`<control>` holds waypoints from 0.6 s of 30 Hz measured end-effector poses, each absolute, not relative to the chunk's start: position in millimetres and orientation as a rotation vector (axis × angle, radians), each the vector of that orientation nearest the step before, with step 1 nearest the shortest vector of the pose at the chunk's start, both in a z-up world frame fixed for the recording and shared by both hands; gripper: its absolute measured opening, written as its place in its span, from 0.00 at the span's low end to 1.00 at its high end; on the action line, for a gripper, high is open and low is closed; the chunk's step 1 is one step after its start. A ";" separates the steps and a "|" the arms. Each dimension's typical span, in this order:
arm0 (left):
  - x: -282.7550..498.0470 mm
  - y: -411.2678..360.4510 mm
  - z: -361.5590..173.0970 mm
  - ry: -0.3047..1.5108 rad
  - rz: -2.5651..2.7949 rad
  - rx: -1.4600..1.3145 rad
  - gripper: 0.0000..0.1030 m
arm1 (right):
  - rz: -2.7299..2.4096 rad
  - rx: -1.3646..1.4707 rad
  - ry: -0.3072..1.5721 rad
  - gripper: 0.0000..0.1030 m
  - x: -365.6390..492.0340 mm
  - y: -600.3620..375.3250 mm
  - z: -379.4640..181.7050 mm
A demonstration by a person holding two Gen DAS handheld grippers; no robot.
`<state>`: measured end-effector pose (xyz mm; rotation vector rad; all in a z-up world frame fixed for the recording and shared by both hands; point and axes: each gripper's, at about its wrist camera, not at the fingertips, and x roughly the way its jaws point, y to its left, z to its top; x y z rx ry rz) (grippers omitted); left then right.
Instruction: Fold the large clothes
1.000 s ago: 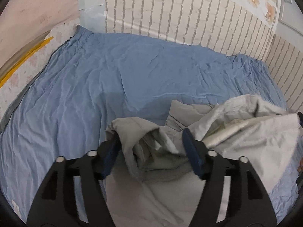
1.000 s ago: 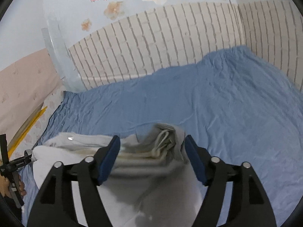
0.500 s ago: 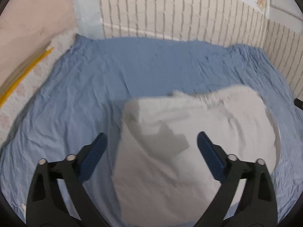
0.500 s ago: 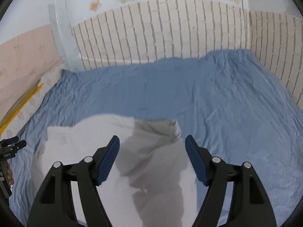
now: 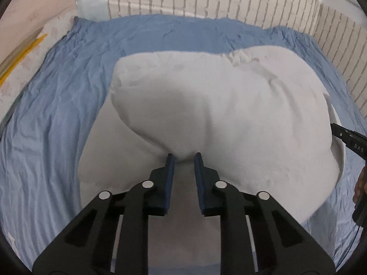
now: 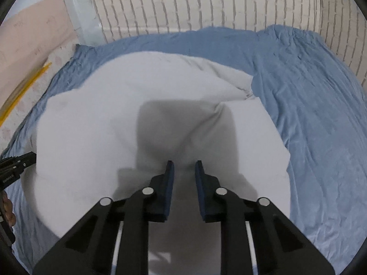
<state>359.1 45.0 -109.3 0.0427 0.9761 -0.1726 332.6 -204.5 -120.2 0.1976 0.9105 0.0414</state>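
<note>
Both hand-held grippers are pinching the near edge of a large pale grey garment [image 5: 218, 105], and the cloth billows up ahead of them, so the step in hand looks like spreading it flat over the bed [image 5: 57, 105] before any fold is made. To do this well, I judge the two grips should travel together at the same height, pull gently apart so the edge between them goes taut, and lower slowly so the trapped air escapes and the far edge lands without doubling under. The left hand-held gripper [image 5: 183, 158] has its blue pads drawn close on a gathered nip of fabric; the right hand-held gripper [image 6: 184, 165] is clamped on the same edge in the same way, further along. The garment sits over the middle of the blue sheet, puffed into a soft dome, its left corner lifted and a small puckered seam showing near the far right side. It looks thin, smooth and matte, light enough to float and likely to slide on the creased sheet. Which kind of garment it is I cannot tell.
</note>
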 end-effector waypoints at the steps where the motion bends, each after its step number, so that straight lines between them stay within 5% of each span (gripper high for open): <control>1: 368.0 44.4 -113.6 0.998 -0.169 0.044 0.13 | 0.039 0.204 0.915 0.17 338.2 -205.6 -123.1; 6: 397.9 35.8 -120.8 1.043 -0.116 0.106 0.01 | 0.027 0.247 0.966 0.16 375.0 -215.1 -136.0; 18: 478.0 35.9 -134.7 1.198 -0.107 0.115 0.00 | 0.029 0.259 1.131 0.12 460.0 -226.1 -151.1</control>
